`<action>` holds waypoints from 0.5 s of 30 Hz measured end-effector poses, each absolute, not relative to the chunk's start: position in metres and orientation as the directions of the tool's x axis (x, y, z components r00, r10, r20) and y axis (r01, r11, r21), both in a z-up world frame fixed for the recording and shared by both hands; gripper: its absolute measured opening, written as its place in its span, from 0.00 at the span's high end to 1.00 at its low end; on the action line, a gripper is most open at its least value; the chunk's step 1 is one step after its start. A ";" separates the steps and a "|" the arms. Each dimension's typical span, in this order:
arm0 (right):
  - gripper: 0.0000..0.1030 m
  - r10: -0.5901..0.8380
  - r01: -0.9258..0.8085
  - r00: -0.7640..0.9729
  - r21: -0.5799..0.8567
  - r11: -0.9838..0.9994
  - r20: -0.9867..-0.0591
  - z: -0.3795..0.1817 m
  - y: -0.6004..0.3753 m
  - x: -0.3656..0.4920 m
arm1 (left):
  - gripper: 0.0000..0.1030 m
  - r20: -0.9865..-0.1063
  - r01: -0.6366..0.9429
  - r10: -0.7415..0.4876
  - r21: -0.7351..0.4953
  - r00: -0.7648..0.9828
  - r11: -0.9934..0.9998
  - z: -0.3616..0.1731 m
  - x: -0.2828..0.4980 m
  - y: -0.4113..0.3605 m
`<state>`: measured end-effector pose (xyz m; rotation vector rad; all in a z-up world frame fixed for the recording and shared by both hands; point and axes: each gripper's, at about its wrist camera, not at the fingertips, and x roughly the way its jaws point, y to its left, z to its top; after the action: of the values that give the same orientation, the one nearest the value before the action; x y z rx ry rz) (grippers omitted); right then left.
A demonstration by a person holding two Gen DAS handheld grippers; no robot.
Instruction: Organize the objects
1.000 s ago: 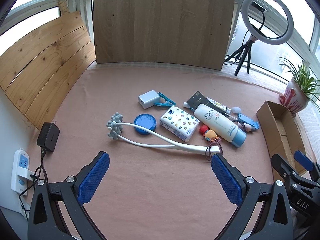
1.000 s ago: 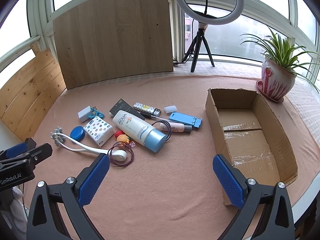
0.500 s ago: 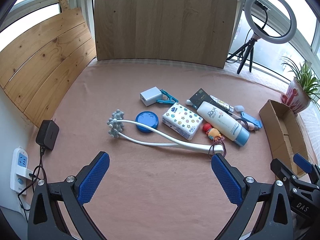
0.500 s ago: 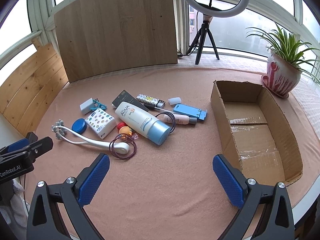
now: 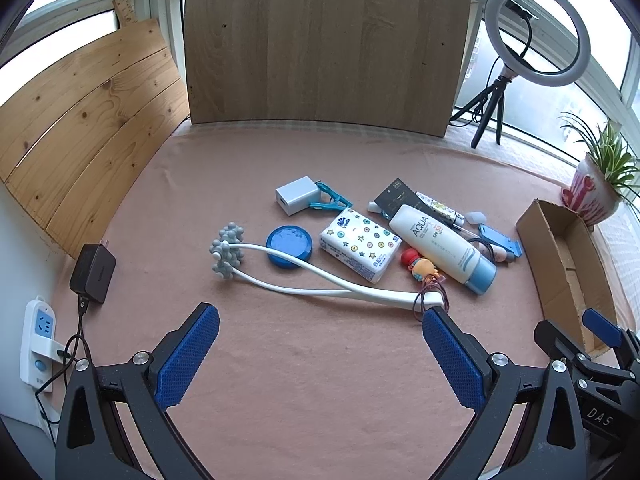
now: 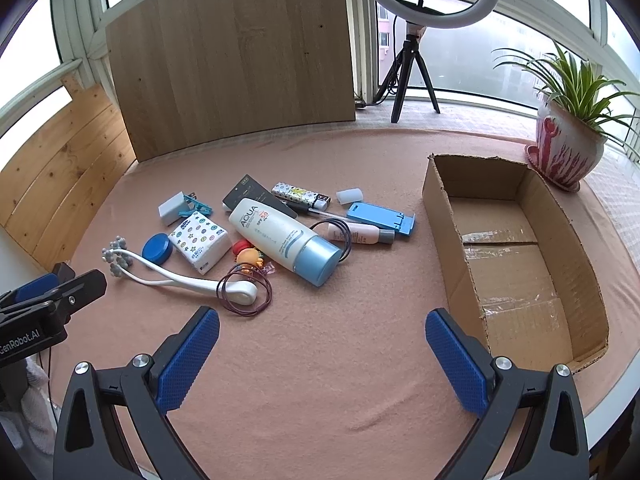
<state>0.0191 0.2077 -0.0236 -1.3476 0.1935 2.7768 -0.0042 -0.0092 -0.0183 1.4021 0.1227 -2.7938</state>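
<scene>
A pile of small items lies mid-table on the pink cloth: a white AQUA tube [image 6: 286, 245] with a blue cap, a patterned tissue pack [image 6: 199, 239], a blue round tin [image 6: 157, 247], a white massager [image 5: 320, 280] with grey knobs, hair ties [image 6: 244, 294], a blue phone stand [image 6: 380, 218], a white charger [image 5: 295, 200]. An empty cardboard box [image 6: 516, 256] stands to the right. My left gripper [image 5: 320, 350] is open, just short of the massager's handle. My right gripper [image 6: 322, 354] is open, nearer than the tube, left of the box.
A wooden board [image 5: 324, 40] leans at the back, and pine planks [image 5: 80, 128] line the left. A ring light on a tripod [image 6: 416, 40] and a potted plant [image 6: 568, 140] stand at the far right. A black adapter [image 5: 93, 268] and a power strip [image 5: 38, 344] sit at the left edge.
Both grippers have drifted slightly, so the pile sits a little lower and further right in each view. Nothing on the table has moved, and both stay open.
</scene>
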 end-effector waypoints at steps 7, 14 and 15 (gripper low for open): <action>0.01 -0.015 -0.088 -0.616 0.088 -0.992 -0.787 -0.024 0.206 0.018 | 0.00 -0.801 0.050 0.023 -0.066 -0.599 -0.997 -0.018 -0.005 -0.010; 0.01 -0.017 -0.087 -0.611 0.089 -0.992 -0.792 -0.025 0.206 0.018 | 0.00 -0.801 0.047 0.024 -0.065 -0.598 -0.997 -0.019 -0.006 -0.009; 0.01 -0.018 -0.087 -0.610 0.090 -0.992 -0.792 -0.025 0.206 0.018 | 0.00 -0.801 0.047 0.024 -0.064 -0.598 -0.997 -0.019 -0.006 -0.009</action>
<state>0.0180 0.2056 -0.0247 -1.3696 0.1848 2.7786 -0.0060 -0.0087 -0.0193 1.4026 0.1231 -2.7939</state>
